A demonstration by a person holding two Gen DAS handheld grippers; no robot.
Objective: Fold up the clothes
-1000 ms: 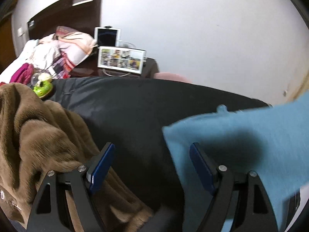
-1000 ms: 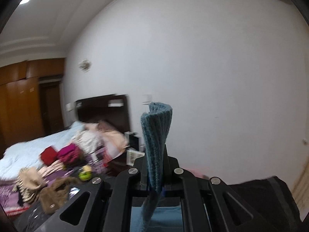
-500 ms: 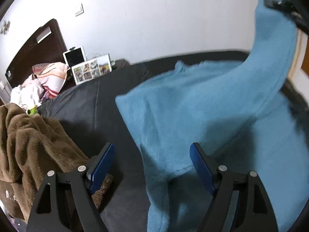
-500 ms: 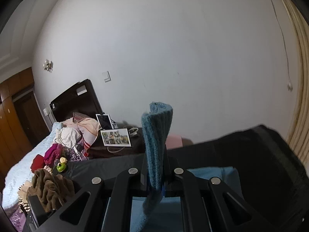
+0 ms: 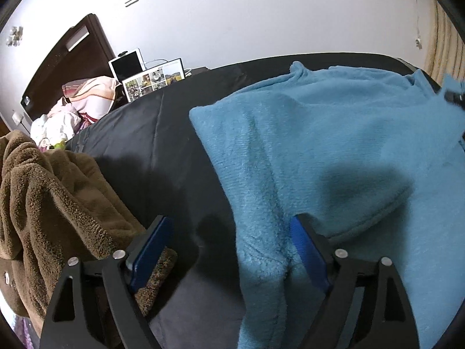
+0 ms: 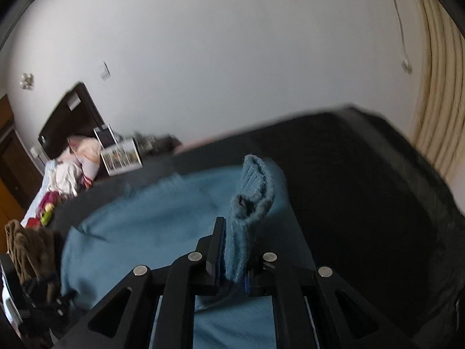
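Blue fleece garment [image 5: 334, 145] lies spread on the black-covered worktop [image 5: 162, 145], one layer already laid over the body, its hem running across the lower part. Still loose and uneven; sleeve trails off the near edge.

Right tongs [image 6: 232, 273]: narrow, pinching a rolled edge of the blue garment, which stands up between the pads. That edge is lifted clear of the rest of the cloth.

Left tongs [image 5: 226, 250]: wide, holding nothing. They hang just above the garment's near-left flank, one pad [image 5: 308, 250] against the fleece, the other over bare worktop.

Brown fleece heap [image 5: 52, 203] sits left of the blue garment, unfolded.

Judgement: first fold under way, not squared off. Further folds remain, then the brown piece.
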